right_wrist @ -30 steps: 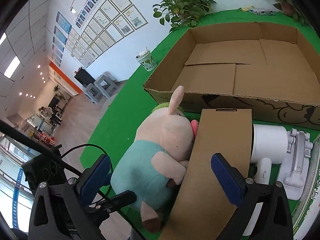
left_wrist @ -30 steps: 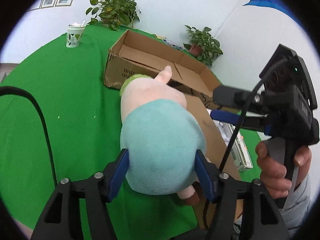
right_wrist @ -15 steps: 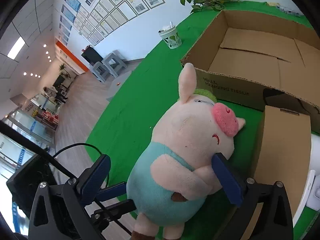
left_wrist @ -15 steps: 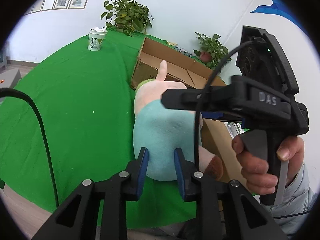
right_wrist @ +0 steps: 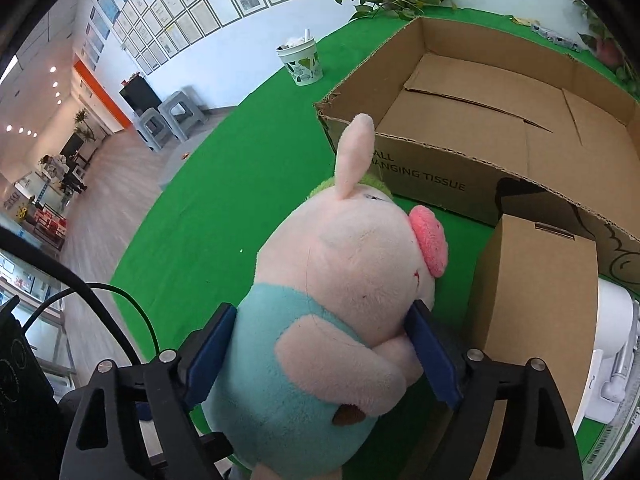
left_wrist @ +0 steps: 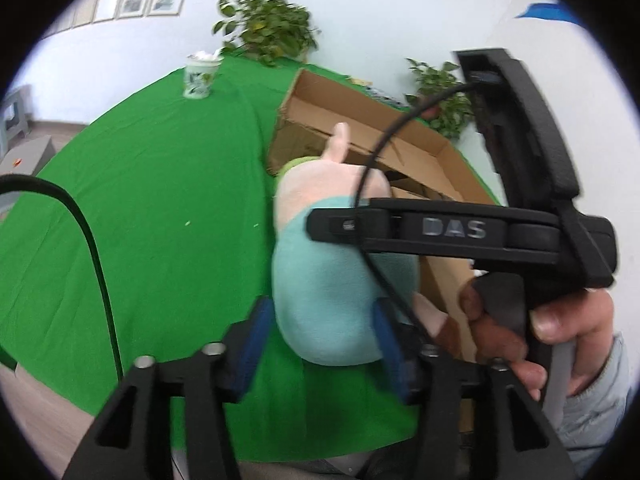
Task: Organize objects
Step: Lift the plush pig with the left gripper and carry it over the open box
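A cup (right_wrist: 301, 61) stands far left on the green worktop (right_wrist: 224, 200). The plush pig (right_wrist: 320, 320) sits upright in the middle, just before an open cardboard box (right_wrist: 500, 120). The left tool (left_wrist: 320, 344), jaws just reopened, brackets its teal rump without clearly pressing. The right tool (right_wrist: 320, 354), jaws just closing, presses both blue pads into its body. A small carton (right_wrist: 536, 300) stands at right.

White wall (right_wrist: 256, 52) with framed certificates (right_wrist: 192, 12), wooden floor (right_wrist: 120, 184), grey stools (right_wrist: 172, 118).
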A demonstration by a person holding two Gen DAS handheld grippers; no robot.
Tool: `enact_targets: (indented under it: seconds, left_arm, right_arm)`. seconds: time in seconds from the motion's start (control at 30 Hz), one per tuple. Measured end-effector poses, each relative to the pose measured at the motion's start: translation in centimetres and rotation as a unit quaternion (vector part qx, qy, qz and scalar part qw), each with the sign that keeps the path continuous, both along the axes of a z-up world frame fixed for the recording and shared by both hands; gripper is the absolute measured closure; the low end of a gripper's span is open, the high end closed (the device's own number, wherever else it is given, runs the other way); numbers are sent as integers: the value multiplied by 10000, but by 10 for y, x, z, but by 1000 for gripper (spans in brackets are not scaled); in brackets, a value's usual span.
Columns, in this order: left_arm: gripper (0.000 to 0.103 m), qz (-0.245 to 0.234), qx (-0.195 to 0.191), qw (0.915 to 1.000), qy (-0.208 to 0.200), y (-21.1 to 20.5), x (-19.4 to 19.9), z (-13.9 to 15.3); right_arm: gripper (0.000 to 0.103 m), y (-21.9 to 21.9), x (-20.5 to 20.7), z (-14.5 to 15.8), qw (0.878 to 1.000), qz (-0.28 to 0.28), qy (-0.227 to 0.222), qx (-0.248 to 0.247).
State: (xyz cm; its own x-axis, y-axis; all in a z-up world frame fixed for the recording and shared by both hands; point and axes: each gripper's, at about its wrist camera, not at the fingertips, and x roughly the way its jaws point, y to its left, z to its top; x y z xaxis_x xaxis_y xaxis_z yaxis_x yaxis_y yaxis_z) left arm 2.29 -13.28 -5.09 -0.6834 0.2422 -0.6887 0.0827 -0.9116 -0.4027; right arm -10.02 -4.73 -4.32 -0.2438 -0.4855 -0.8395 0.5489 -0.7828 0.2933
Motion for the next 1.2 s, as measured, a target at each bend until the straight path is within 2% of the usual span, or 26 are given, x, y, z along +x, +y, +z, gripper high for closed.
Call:
enact_targets:
  seconds: [0.1,0.27,0.3,0.33,0.37,0.47,0.6,0.8,1.2]
  left_arm:
    - [42,32,483,9987,-179,-7,-3,-6]
    - [41,11,279,9994,-192,-1,-4,-3]
    - [37,31,243,9995,-208,-1,-5,-3]
    - [28,93,201,9994,-248,-1,-5,-4]
    - [24,151,198,9992,-301,-1,-6,-6]
    - [24,145,394,9985,-338,-2,-6,-10]
    - [24,72,446,9985,-318,1,-5,-12]
    - [24,-104,908,9957,-166,-13,-5,-11]
    - [24,-399,1341,9902,30,-22,-3,0]
  right_arm:
    - [21,3,-3,-1,9999,-55,-77,-96]
    - [23,10,-4,-3,9996,-101,-130,-224]
    - [23,11,-4,-2,9996,-104,-123,-234]
    - [24,11,-3,-2,9996,-109,-115,-245]
    - [25,12,-2,-2,9995,-114,-98,-262]
    - [28,18,1,0,9994,-118,-60,-315]
    - [31,23,3,0,9990,-164,-64,-407]
    - [31,31,3,0,9982,-203,-164,-532]
    - [23,37,-20,-2,9927,-177,-868,-819]
